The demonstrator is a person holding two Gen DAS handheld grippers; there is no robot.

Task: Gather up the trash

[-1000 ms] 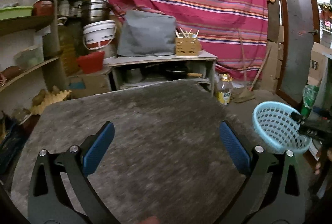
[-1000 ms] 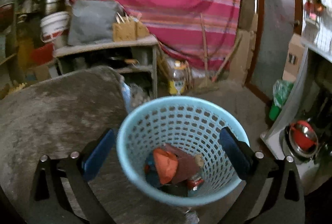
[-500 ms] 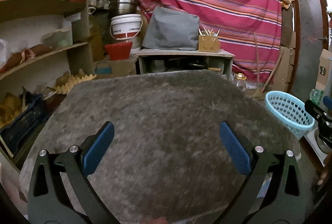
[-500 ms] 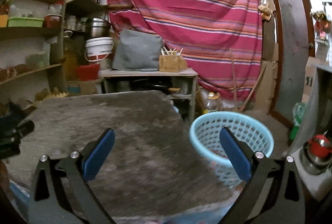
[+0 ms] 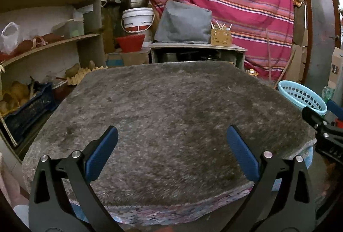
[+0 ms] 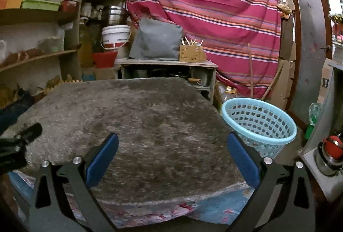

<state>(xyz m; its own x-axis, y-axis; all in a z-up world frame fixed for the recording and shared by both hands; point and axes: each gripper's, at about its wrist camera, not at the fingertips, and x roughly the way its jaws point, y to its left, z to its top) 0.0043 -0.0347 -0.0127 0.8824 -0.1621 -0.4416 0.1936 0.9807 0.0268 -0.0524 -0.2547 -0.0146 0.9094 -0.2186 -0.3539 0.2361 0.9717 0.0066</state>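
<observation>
Basket point(image 6: 259, 124) contents hidden; rt edge cuts pot point(image 6: 330, 156).

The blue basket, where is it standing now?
The blue basket stands on the floor beside the right edge of the grey table, in front of the striped curtain; the left view shows it at far right.

A shaggy grey rug point(image 5: 171, 116) covers the table point(image 6: 150, 213) top, over a blue floral cloth point(image 6: 214, 208) showing at the table's near edge.
</observation>
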